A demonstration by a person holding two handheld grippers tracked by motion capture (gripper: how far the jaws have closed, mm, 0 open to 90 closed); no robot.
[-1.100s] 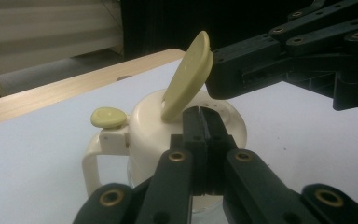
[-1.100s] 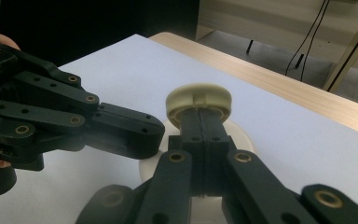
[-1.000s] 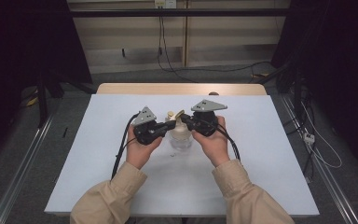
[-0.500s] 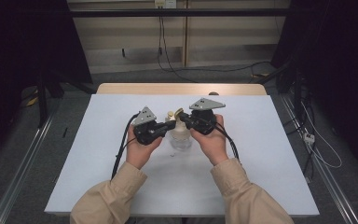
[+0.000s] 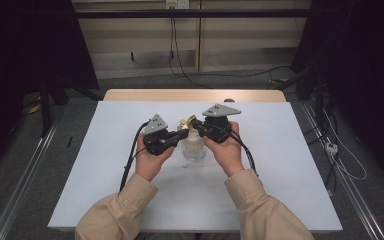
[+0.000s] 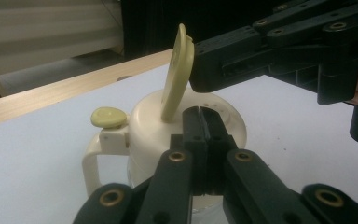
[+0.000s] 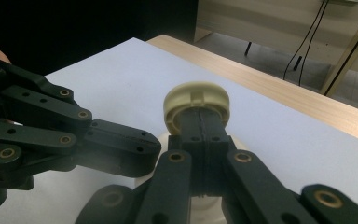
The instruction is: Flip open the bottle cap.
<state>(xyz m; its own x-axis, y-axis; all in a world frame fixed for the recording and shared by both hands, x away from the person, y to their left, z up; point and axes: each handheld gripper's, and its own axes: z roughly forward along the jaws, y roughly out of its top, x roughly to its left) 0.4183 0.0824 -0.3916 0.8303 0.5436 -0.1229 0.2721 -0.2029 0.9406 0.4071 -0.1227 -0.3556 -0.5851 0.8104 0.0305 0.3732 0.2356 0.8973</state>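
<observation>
At the middle of the white table (image 5: 105, 165), a small clear bottle (image 5: 194, 148) with a cream screw cap (image 6: 149, 126), a side handle (image 6: 93, 163) and a yellow-green flip lid (image 6: 177, 70) stands upright between the two hand-held grippers. The flip lid is raised almost to vertical on its hinge. The left gripper (image 6: 204, 116) is seen with its jaws closed flat together and pressed against the near side of the cap, nothing being visibly held between them. The right gripper (image 7: 200, 122) is likewise closed, its tips set against the underside of the opened lid (image 7: 196, 100); whether a thin edge of the lid is pinched there cannot be told. The step in hand is judged to be the swinging open of the lid while the bottle is steadied. It is best done with the bracing pressure kept low and square on the cap, so that the light bottle is not tipped, and with the lid pushed along its hinge arc, not sideways, to spare the hinge.
</observation>
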